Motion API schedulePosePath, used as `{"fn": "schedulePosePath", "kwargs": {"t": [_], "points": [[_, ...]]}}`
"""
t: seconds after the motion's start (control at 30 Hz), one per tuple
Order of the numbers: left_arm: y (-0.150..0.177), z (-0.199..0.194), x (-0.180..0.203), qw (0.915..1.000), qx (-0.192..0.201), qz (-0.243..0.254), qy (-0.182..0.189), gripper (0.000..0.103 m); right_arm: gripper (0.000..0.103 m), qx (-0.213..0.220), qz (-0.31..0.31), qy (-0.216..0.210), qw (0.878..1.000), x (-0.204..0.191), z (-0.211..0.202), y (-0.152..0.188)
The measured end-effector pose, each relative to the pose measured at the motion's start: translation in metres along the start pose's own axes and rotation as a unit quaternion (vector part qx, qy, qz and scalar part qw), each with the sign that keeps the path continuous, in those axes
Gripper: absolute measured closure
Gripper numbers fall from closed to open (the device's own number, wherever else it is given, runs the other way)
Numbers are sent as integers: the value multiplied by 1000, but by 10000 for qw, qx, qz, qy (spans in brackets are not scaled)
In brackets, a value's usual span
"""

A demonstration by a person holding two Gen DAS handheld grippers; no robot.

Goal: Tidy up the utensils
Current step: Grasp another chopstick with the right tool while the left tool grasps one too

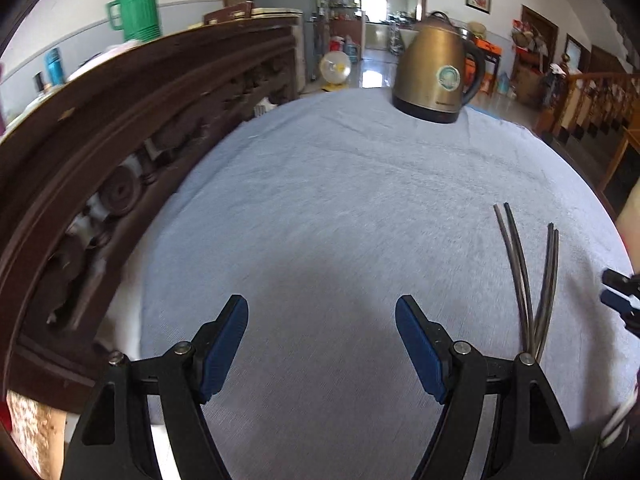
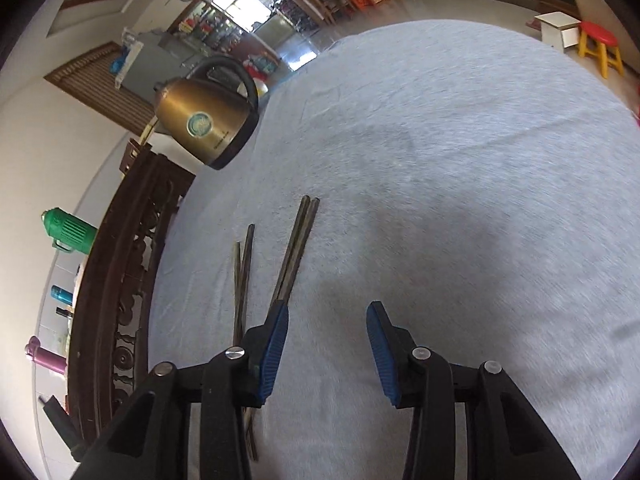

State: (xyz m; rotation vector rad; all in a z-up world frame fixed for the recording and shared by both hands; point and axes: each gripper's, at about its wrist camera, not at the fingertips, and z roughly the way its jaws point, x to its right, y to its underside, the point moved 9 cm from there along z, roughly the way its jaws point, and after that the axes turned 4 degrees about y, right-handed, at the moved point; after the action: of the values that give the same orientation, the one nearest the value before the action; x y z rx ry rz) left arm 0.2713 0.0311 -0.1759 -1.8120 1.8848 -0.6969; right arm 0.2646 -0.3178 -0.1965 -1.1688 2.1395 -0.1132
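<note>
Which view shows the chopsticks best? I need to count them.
The left wrist view: four chopsticks, fanned and mostly unobstructed. In the right wrist view, the right hand-held gripper covers their near ends.

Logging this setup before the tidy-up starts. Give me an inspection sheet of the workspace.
Surface: table under a pale blue cloth, wrinkled.
Job's things: four dark chopsticks lying fanned in two pairs.
Clutter: bronze kettle upright at the far edge.
Grippers: left gripper open, empty; right gripper open, nothing between the pads, chopsticks beside its left finger.
Cables: nothing seen.
Surroundings: carved dark wood furniture, green thermos, red stool.
</note>
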Motion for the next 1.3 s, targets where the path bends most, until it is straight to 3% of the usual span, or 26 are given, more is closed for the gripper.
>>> {"fn": "schedulePosePath", "kwargs": {"t": [0.2, 0.3, 0.5, 0.6, 0.77, 0.8, 0.9, 0.97, 1.03, 1.27, 1.3], "points": [[-28, 31, 31, 9989, -86, 277, 358, 41, 68, -81, -109, 319, 9994, -16, 44, -33], [-41, 40, 45, 9977, -81, 329, 581, 43, 72, -56, -133, 456, 9989, -28, 63, -46], [-71, 57, 78, 9937, -43, 487, 1011, 55, 88, 9, -430, 1161, 9923, -34, 84, -57], [-80, 62, 95, 9906, -29, 544, 1251, 55, 88, 70, -831, 1515, 9849, -40, 85, -53], [-83, 71, 117, 9860, -143, 620, 1539, 55, 89, 131, -1860, 2211, 9573, -48, 81, -47], [-84, 73, 125, 9843, -171, 682, 1617, 55, 93, 73, -1916, 2372, 9524, -40, 80, -47], [-85, 79, 148, 9792, -266, 859, 1816, 55, 97, 72, -1652, 2110, 9634, -24, 69, -51], [-85, 86, 163, 9758, -390, 926, 1941, 55, 95, -136, -1124, 1347, 9844, -21, 65, -52], [-83, 99, 180, 9725, -617, 1036, 1994, 55, 94, -238, -642, 988, 9927, -13, 59, -55], [-74, 135, 210, 9694, -1045, 1417, 1708, 55, 91, -99, -474, 629, 9968, -7, 38, -52], [-75, 137, 212, 9703, -966, 1468, 1663, 56, 91, -88, -498, 614, 9968, -6, 35, -52]]}}
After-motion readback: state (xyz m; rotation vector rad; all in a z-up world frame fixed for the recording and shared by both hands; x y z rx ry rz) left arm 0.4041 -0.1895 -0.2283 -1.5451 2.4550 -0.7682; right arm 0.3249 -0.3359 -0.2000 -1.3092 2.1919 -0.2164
